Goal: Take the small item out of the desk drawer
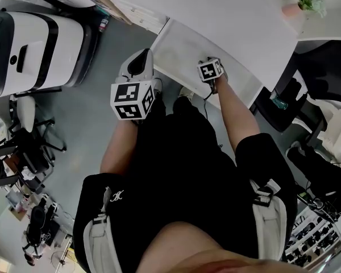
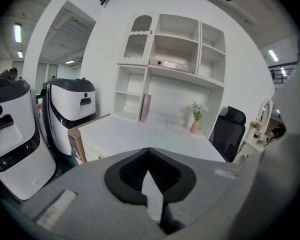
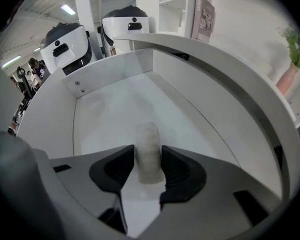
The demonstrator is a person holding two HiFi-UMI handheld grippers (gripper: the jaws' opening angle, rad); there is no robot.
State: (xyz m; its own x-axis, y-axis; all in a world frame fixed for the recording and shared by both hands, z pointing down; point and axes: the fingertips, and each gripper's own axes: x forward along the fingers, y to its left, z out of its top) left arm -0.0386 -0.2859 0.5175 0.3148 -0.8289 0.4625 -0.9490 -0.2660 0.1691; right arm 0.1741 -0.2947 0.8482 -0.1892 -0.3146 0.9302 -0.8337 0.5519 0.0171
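Note:
The desk drawer (image 3: 110, 109) stands pulled out, white and shallow. A small pale cylinder (image 3: 148, 144) stands upright on its floor near the front. My right gripper (image 3: 148, 160) reaches into the drawer, and both dark pads (image 3: 175, 171) lie against the cylinder's sides. In the head view the right gripper (image 1: 210, 68) is over the open drawer (image 1: 179, 53), and the cylinder is hidden there. My left gripper (image 1: 137, 64) hangs left of the drawer's front corner. In its own view the left gripper (image 2: 149, 153) is shut on nothing and points over the desk top (image 2: 140, 134).
A white desk (image 1: 227, 16) with a potted plant (image 1: 307, 1) runs above the drawer. Two large white machines (image 1: 34, 44) stand on the left, a cardboard box (image 2: 76, 141) against the desk's end. A black office chair (image 1: 284, 104) sits to the right, shelving (image 2: 170, 49) behind the desk.

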